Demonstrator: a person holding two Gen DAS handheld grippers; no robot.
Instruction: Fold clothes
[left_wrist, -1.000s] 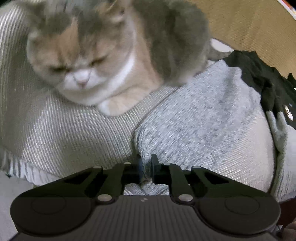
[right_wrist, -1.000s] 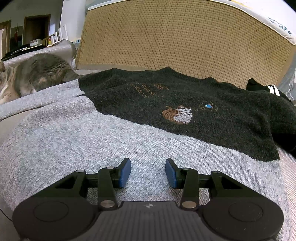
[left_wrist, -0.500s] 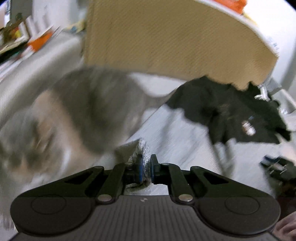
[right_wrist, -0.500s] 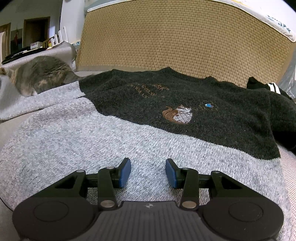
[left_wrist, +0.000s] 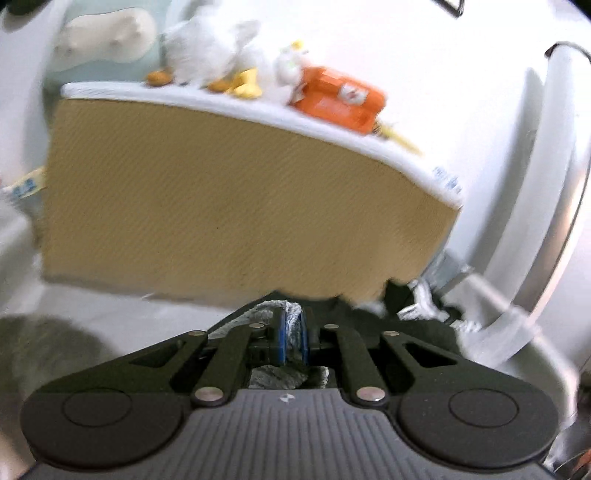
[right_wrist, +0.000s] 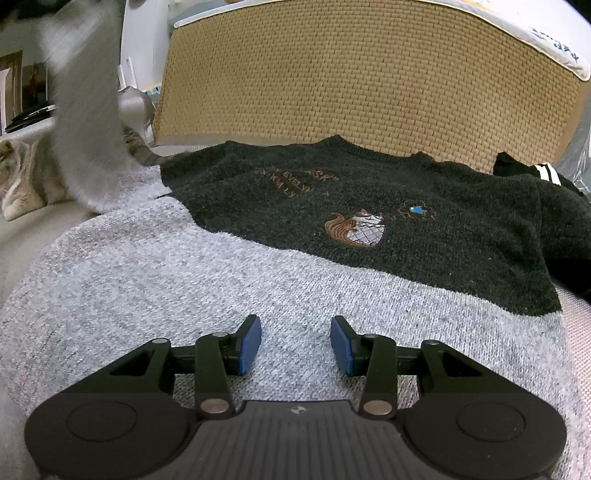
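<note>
A knit sweater lies flat on the bed, grey in its lower half and sleeves, black across the chest with a squirrel motif. My right gripper hovers open just over the grey hem, nothing between its blue pads. The grey sleeve rises blurred at the upper left of the right wrist view. In the left wrist view my left gripper is shut on a bunch of that grey knit sleeve, held high and pointed at the headboard. Most of the sweater is hidden in that view.
A woven tan headboard stands behind the bed, with plush toys and an orange box on its top. A grey and cream cat lies at the left beside the sleeve. A black garment with white stripes sits far right.
My left gripper has lifted the grey sleeve up from beside the cat and tilted toward the headboard. The sleeve now hangs in the right wrist view. The right gripper has stayed put.
</note>
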